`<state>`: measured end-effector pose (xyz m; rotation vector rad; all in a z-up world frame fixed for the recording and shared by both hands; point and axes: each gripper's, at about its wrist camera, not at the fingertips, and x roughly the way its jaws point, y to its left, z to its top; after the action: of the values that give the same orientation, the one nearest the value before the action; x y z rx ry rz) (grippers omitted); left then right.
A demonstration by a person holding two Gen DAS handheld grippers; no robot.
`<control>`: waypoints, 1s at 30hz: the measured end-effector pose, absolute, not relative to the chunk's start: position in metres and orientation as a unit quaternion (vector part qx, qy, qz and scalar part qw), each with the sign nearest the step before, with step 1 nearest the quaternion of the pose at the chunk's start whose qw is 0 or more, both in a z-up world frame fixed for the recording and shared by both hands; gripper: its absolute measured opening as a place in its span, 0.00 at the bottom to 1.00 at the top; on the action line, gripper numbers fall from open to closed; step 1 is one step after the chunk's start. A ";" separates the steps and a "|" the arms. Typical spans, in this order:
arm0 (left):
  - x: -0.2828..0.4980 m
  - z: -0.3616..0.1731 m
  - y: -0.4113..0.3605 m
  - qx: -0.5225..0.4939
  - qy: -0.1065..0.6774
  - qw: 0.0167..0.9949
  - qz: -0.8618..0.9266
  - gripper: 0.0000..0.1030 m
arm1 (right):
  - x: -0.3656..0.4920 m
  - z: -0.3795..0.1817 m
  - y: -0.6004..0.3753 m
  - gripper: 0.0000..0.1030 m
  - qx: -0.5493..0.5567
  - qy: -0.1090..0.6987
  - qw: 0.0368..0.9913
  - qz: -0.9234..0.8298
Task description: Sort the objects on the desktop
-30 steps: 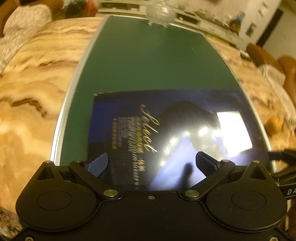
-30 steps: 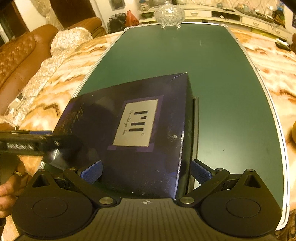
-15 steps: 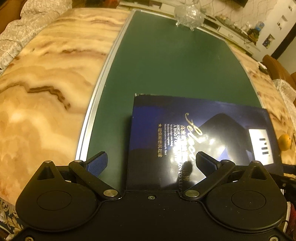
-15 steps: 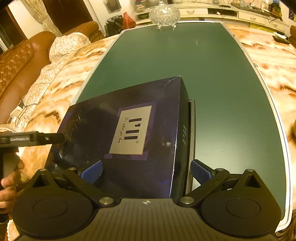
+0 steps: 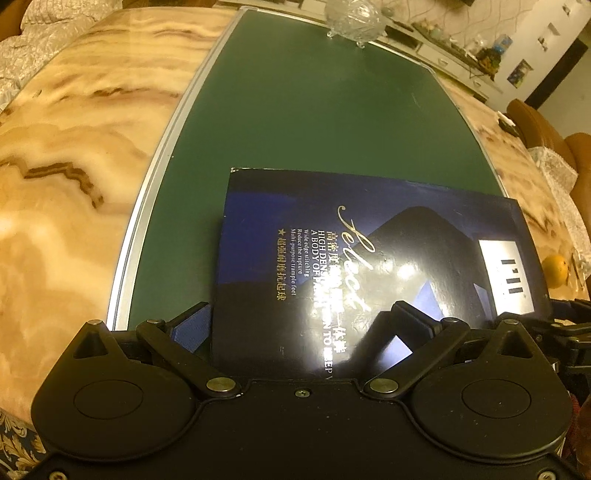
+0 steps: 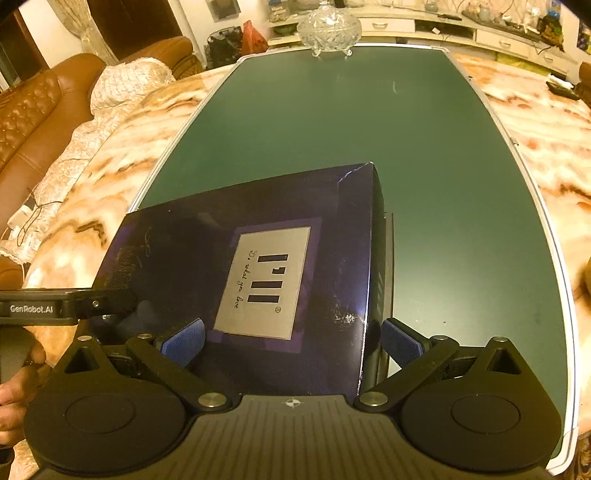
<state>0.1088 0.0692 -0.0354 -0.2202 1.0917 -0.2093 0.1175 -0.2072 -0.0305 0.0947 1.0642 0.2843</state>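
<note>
Box (image 6: 258, 280): dark blue, glossy, lying flat on the green mat (image 6: 369, 122) at its near end; a silver label faces up, gold lettering runs along the other end.
Right tool (image 6: 291, 338): spread wide, released; its blue pads (image 6: 184, 341) straddle the box's near right corner, one over the lid, the other just off the right side. Whether either pad touches the box I cannot tell.
Left tool (image 5: 301, 326): also spread, gripping nothing; one finger sits beside the box's left edge, the other (image 5: 412, 321) over the lid. From the right view it shows as a black bar (image 6: 66, 306) reaching to the box's left end.
Hand (image 6: 14, 391): only partly seen at the lower left of the right view, on the left tool's handle.
Mat: green, silver-edged, laid down the middle of the marbled tabletop (image 5: 74, 147).
Glass bowl (image 6: 328, 29): footed, cut glass, at the mat's far end, well apart from the box.
Orange (image 5: 556, 271): on the marble to the right of the mat, near the box's label end.
Sofa (image 6: 33, 110): brown leather, left of the tabletop, with a pale quilted throw (image 6: 125, 85) over it.
</note>
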 end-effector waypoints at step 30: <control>0.103 -0.016 0.048 -0.068 0.495 0.861 -0.095 1.00 | 0.111 -0.029 -0.220 1.00 0.055 0.500 0.852 0.143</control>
<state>0.1026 0.0482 -0.0162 -0.1435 1.0379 -0.1988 0.1108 -0.2203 -0.0288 0.1164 1.0526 0.3000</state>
